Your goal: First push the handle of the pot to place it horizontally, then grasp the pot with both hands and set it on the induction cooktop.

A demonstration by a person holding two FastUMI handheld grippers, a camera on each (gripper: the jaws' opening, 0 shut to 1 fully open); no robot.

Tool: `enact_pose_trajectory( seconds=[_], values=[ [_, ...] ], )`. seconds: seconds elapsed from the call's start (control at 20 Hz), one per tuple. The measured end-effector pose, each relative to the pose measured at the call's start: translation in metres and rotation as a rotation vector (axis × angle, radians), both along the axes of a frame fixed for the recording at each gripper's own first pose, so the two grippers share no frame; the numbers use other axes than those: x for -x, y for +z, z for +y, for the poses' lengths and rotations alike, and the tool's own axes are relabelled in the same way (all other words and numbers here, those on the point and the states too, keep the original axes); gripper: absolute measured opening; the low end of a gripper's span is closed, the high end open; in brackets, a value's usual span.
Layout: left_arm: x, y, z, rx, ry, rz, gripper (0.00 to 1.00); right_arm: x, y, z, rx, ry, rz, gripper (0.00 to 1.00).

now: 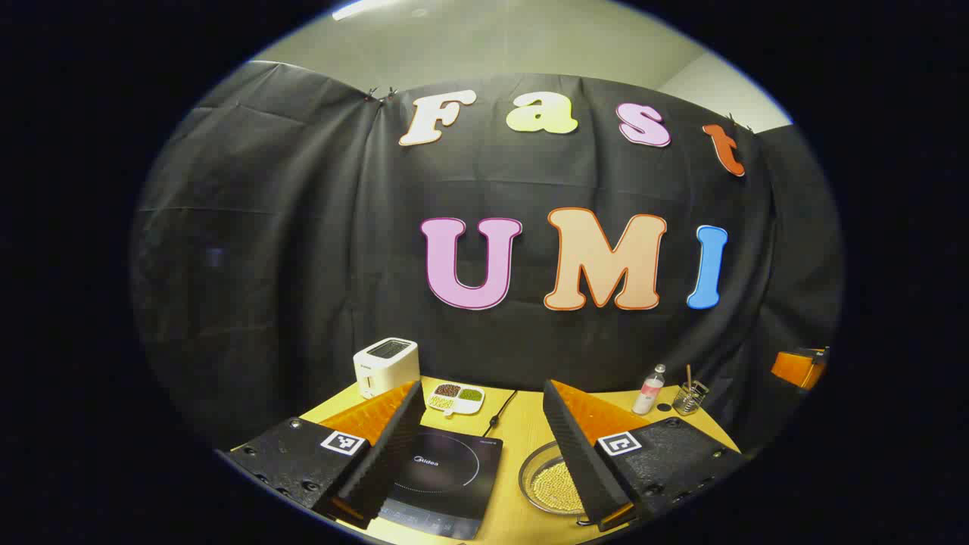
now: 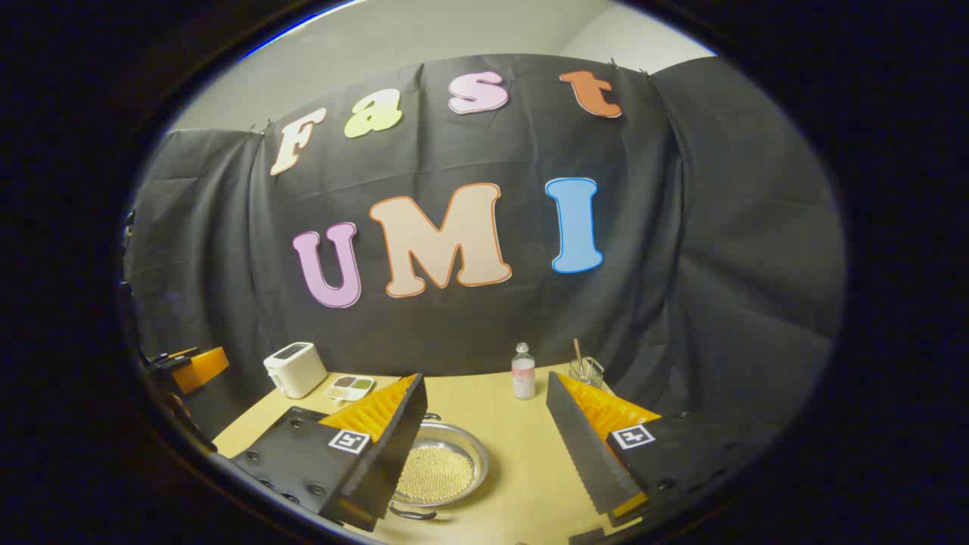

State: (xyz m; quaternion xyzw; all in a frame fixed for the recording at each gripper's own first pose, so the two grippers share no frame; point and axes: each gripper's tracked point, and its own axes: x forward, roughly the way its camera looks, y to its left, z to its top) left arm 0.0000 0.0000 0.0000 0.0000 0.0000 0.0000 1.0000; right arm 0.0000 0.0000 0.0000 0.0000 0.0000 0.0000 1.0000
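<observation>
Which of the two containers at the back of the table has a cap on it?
The small bottle with the pale label has a cap. The glass cup to its right is open, with a stick standing in it.

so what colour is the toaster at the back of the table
White, with a dark slot on top. The toaster shows best in the left gripper view.

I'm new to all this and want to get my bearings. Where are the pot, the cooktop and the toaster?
pot point(image 2: 443, 469), right gripper view, on the beads inside it.
cooktop point(image 1: 447, 473), left gripper view, on its dark glass top.
toaster point(image 1: 386, 365), left gripper view, on its front face.
</observation>
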Motion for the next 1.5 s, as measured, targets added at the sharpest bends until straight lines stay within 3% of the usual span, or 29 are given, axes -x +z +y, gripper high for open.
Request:
enact_pose_trajectory(
  seconds=[0.05,0.3,0.35,0.4,0.65,0.95,1.0,1.05,1.35,1.45,1.5],
  values=[
    [-0.001,0.002,0.003,-0.007,-0.004,0.001,0.92,0.0,0.001,0.005,-0.007,-0.002,0.001,0.99],
    [-0.006,0.005,0.009,-0.041,-0.046,-0.008,0.96,0.004,0.0,0.021,-0.009,-0.022,-0.003,0.99],
    [-0.006,0.005,0.009,-0.045,-0.057,-0.009,0.92,0.005,0.0,0.023,-0.01,-0.027,-0.005,0.99],
    [-0.007,0.004,0.009,-0.045,-0.067,-0.011,0.96,0.005,-0.001,0.025,-0.009,-0.032,-0.008,0.99],
    [-0.013,-0.002,0.015,-0.028,-0.094,0.004,0.92,0.006,-0.001,0.034,-0.005,-0.053,-0.008,0.99],
    [-0.025,-0.004,0.005,-0.037,-0.147,0.006,0.96,0.012,0.002,0.028,0.006,-0.104,-0.02,0.99],
    [-0.026,-0.006,0.002,-0.032,-0.16,0.011,0.92,0.013,0.001,0.026,0.009,-0.113,-0.021,0.99],
    [-0.028,-0.007,-0.003,-0.025,-0.174,0.018,0.96,0.015,0.002,0.024,0.007,-0.12,-0.023,0.99],
    [-0.029,-0.013,-0.021,-0.005,-0.237,0.036,0.92,0.03,0.015,0.014,0.008,-0.163,-0.068,0.99],
    [-0.03,-0.017,-0.022,-0.001,-0.24,0.048,0.92,0.031,0.019,0.014,-0.003,-0.162,-0.083,0.92],
    [-0.03,-0.016,-0.021,0.002,-0.239,0.048,0.96,0.032,0.021,0.012,-0.004,-0.164,-0.091,0.79]
  ],
)
